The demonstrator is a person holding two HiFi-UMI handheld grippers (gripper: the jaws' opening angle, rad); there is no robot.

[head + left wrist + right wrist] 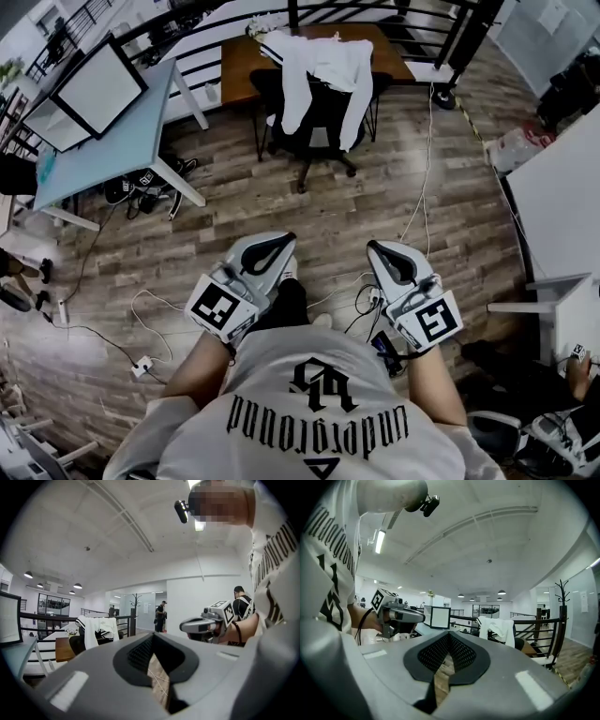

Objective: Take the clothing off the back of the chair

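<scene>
A white garment [319, 67] with dark stripes hangs over the back of a black office chair [314, 127] at the far side of the wood floor. Both grippers are well short of it, held level in front of the person. My left gripper [281, 242] is shut with nothing in it. My right gripper [377, 247] is likewise shut and holds nothing. In the left gripper view the garment [97, 629] is small at the left beyond my jaws [152, 640]. It sits right of centre [500, 628] in the right gripper view, past my jaws [449, 638].
A wooden desk [242, 66] and a black railing [375, 11] stand behind the chair. At the left is a light-blue table [112, 150] with a monitor [98, 86]; a white table [562, 187] is at the right. Cables [159, 314] trail across the floor. A person [161, 616] stands far off.
</scene>
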